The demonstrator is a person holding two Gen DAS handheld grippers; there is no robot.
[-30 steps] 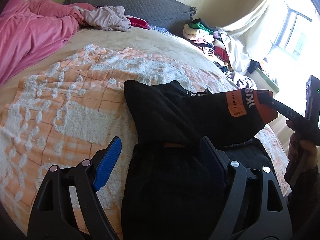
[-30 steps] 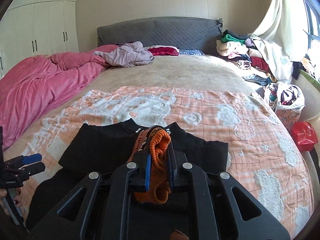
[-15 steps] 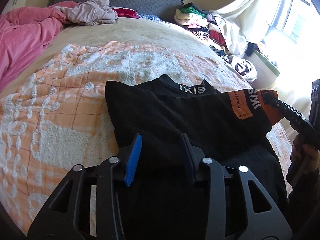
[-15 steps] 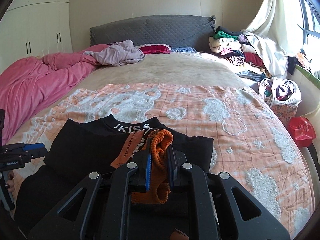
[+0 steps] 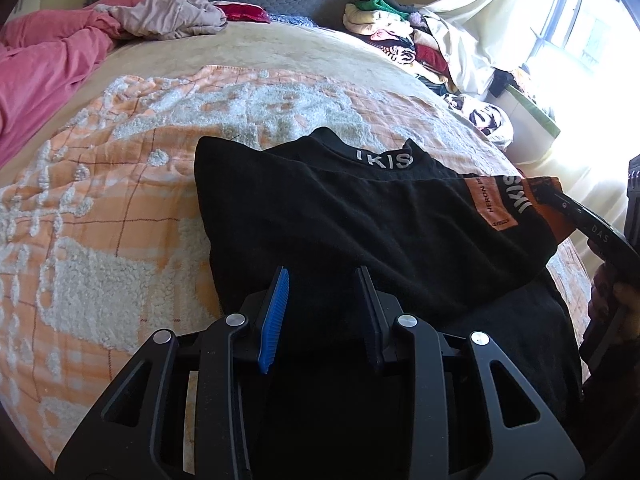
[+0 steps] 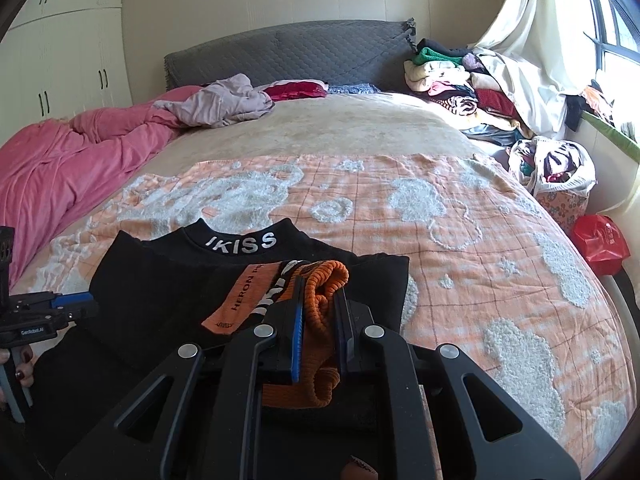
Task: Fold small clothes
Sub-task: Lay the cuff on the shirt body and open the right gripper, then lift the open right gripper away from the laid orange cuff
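Folding underway — black top (image 6: 168, 280) lies on the bed (image 6: 460, 240), sleeve drawn across the chest. Right claw (image 6: 318, 332) pinches the orange cuff (image 6: 320, 292); left claw (image 5: 324, 312) narrowed onto dark fabric. Remaining — second sleeve, body fold.

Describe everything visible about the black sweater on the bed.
The black sweater looks like soft knit, with white IKISS lettering on its collar and an orange ribbed cuff beside an orange label. It lies partly folded on the peach blanket, a sleeve drawn across the body. The right tool clamps the cuff; the left tool grips the near fold.
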